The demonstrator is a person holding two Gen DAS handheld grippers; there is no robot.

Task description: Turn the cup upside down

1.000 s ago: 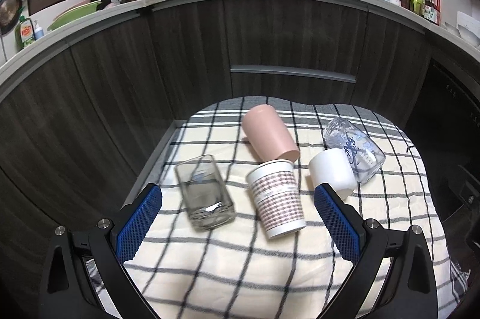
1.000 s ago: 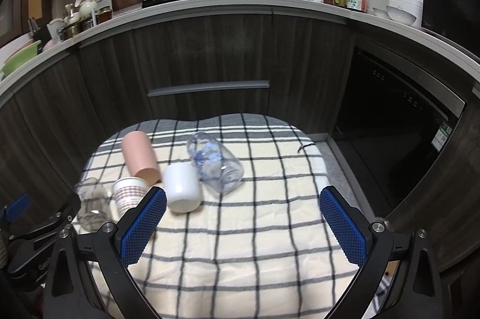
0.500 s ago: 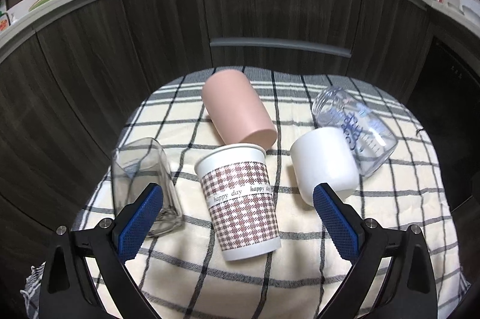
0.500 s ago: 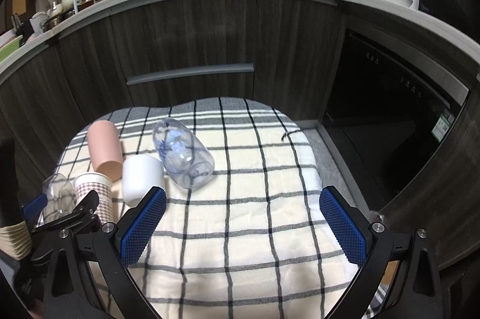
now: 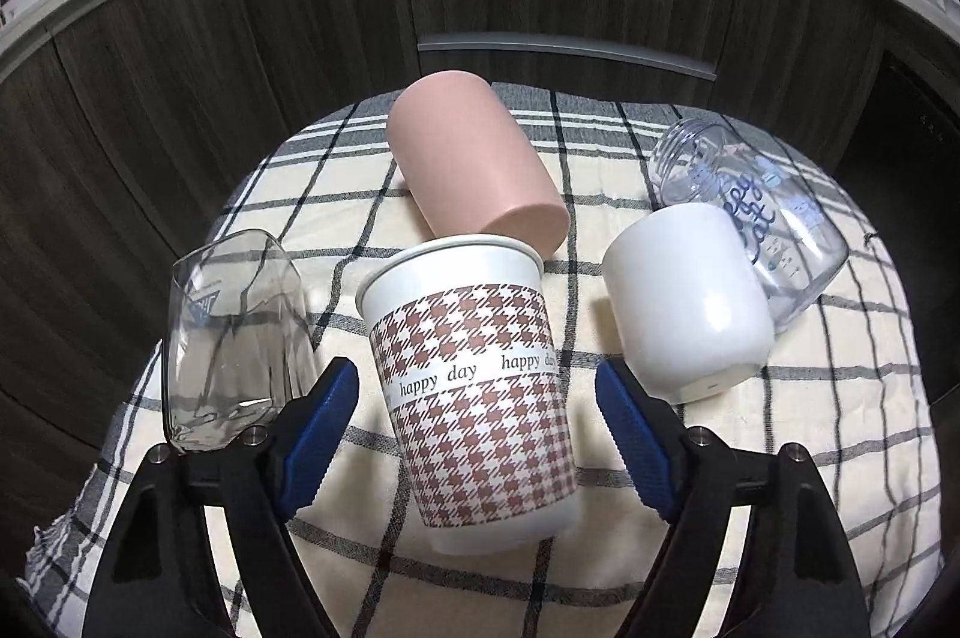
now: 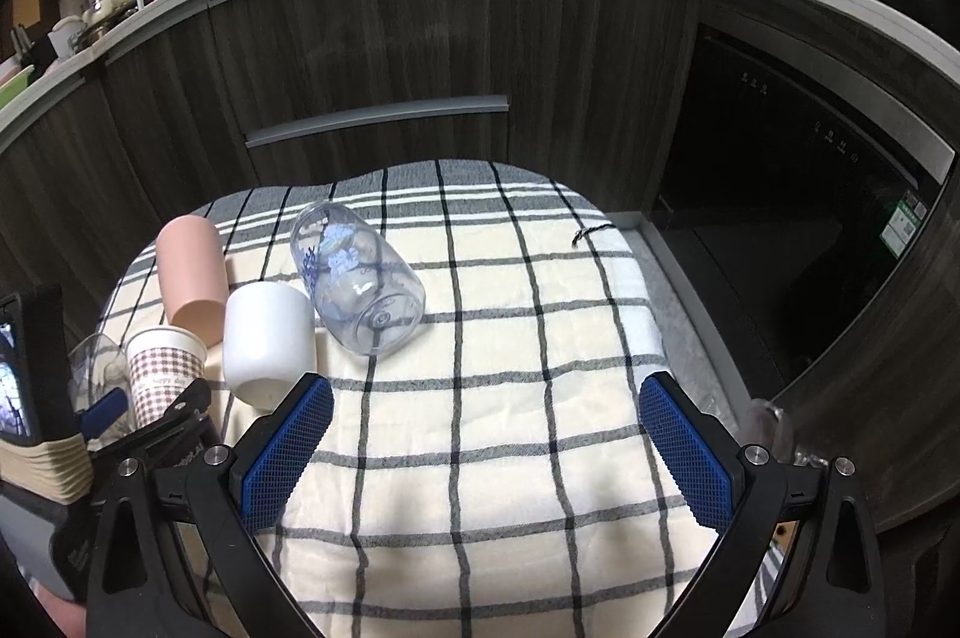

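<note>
Lying on its side on the checked cloth point(image 5: 750, 464), the houndstooth paper cup point(image 5: 474, 392) sits between the 2 spread blue pads of the left gripper point(image 5: 477, 434), neither pad touching it. Its rim touches a pink cup point(image 5: 474, 170); a clear glass point(image 5: 231, 332) lies left, a white cup point(image 5: 684, 302) and glass jar point(image 5: 750, 218) right. The right gripper point(image 6: 486, 449) hangs wide apart over bare cloth, holding nothing.

Left claw point(image 5: 477, 419), jaws spread wide, is positioned astride the houndstooth paper cup point(image 5: 474, 386), untouched. Pink cup point(image 5: 474, 170), white cup point(image 5: 684, 302), clear jar point(image 5: 774, 218) and glass tumbler point(image 5: 231, 338) are laid on the checked cloth point(image 5: 840, 428).
</note>
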